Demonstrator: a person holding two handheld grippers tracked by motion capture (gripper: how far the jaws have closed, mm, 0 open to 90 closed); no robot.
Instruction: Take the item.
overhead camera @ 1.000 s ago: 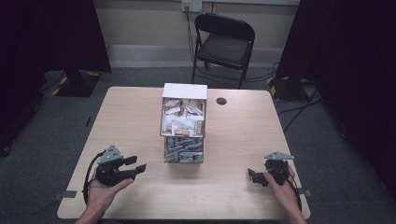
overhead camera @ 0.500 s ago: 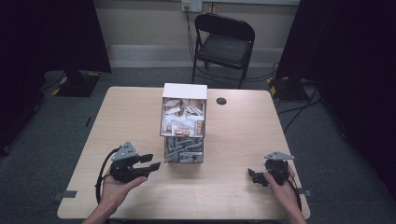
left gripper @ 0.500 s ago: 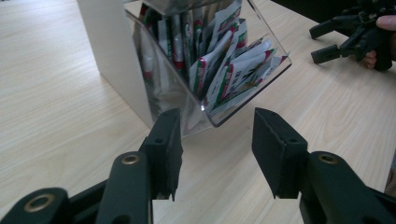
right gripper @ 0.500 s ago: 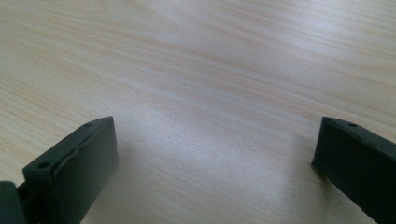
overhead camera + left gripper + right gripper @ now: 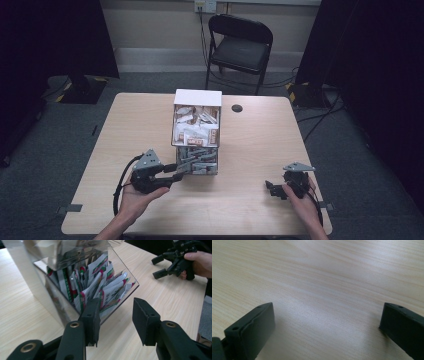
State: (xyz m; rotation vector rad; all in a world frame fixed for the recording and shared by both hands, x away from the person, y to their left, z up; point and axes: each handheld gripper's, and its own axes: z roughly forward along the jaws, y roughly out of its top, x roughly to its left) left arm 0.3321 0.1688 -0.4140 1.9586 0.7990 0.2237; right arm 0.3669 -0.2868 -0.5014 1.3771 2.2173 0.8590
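No legible text, packets' [image 5: 105,290] red-and-green print too blurred

Recording studio: black curtains [image 5: 60,35], folding chair [image 5: 239,47], taped cables [image 5: 300,92].

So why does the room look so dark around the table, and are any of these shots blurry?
High view: light falls on the table; the surroundings are dim, detail soft. Left gripper view: the clear dispenser shows glare up top, the sachets sharp. Right gripper view: the near fingers are soft-edged and cast faint shadows on the wood.
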